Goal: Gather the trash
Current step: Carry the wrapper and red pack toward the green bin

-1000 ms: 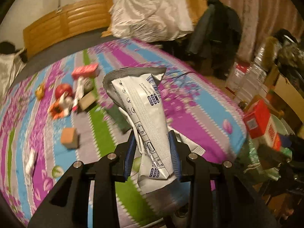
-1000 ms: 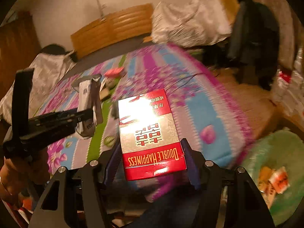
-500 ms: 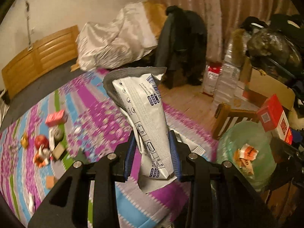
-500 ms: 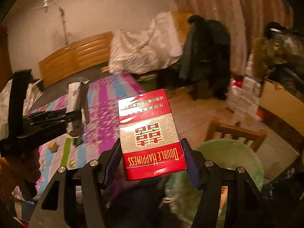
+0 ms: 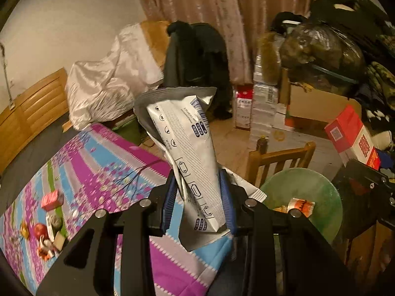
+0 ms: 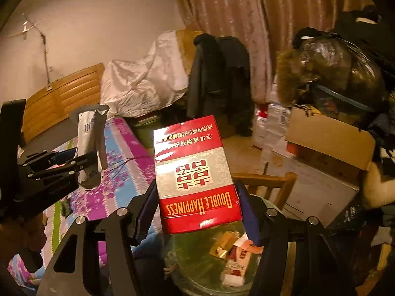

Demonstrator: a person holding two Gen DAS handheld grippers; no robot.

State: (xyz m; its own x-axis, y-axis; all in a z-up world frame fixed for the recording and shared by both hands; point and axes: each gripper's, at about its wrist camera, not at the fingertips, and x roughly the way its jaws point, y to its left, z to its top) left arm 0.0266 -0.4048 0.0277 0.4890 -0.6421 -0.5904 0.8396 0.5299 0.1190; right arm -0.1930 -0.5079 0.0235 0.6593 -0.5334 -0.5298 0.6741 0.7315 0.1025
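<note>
My left gripper is shut on a white and grey pouch wrapper that stands upright between its pads; it also shows in the right wrist view. My right gripper is shut on a red and silver Double Happiness carton, held right above a green trash bin with wrappers inside. In the left wrist view the bin sits to the right of the pouch, and the carton shows above its right side.
A bed with a striped floral sheet lies to the left, with several small items on it. A wooden chair stands behind the bin. Cardboard boxes, bags and hanging coats crowd the right and back.
Both grippers have swung right, away from the bed and toward the green bin. The right gripper with the carton now hangs over the bin. Both grips are unchanged.
</note>
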